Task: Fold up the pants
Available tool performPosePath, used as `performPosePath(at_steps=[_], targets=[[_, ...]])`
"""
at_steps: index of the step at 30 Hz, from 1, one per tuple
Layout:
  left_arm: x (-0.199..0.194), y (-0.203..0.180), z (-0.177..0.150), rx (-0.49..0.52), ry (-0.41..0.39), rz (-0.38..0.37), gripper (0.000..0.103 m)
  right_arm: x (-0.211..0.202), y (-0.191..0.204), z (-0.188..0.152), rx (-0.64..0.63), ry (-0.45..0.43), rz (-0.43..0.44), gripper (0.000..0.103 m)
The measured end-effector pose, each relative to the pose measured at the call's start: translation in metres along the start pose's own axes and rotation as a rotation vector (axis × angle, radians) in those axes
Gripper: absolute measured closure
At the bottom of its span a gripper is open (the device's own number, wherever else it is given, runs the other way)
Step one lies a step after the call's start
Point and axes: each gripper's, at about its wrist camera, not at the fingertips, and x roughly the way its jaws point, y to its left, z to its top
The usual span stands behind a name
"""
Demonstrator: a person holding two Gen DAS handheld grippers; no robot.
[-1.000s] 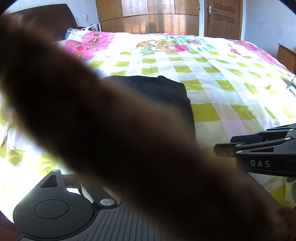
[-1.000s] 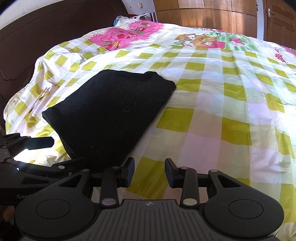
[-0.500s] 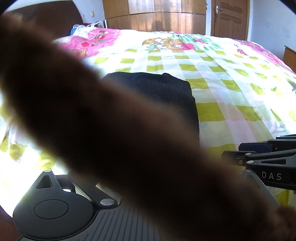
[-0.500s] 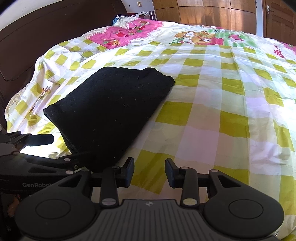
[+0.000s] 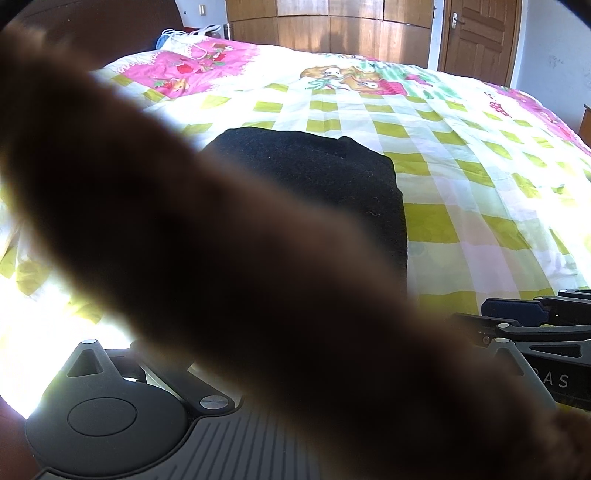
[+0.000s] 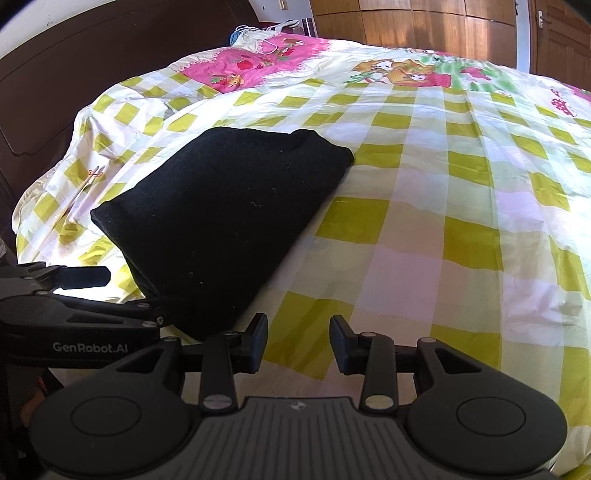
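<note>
The black pants (image 6: 225,221) lie folded into a compact rectangle on the checked bedspread (image 6: 443,184), also seen in the left wrist view (image 5: 332,173). My right gripper (image 6: 298,341) is open and empty, just off the pants' near right corner above the bed. My left gripper (image 6: 110,291) shows at the left of the right wrist view, open, beside the pants' near edge. In the left wrist view a blurred brown shape (image 5: 221,258) right at the lens hides the left gripper's fingers and much of the pants. The right gripper (image 5: 517,317) shows at that view's right edge.
A dark wooden headboard (image 6: 92,74) runs along the left. Wooden wardrobes (image 5: 351,22) and a door (image 5: 476,37) stand beyond the bed. A pink pillow (image 6: 258,62) with a white cord on it lies at the far left corner.
Both grippers have drawn back and lifted slightly from the folded pants; the pants lie still. The brown blur stays across the left wrist lens.
</note>
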Motion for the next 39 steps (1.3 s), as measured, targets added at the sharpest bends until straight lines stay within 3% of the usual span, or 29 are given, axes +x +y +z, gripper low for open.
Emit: performPosePath(at_steps=[39], targets=[[0.0043, 0.0009, -0.0023, -0.038, 0.027, 0.021, 0.0, -0.001, -0.0015, -0.0017, 0.014, -0.015, 0.0, 0.049]])
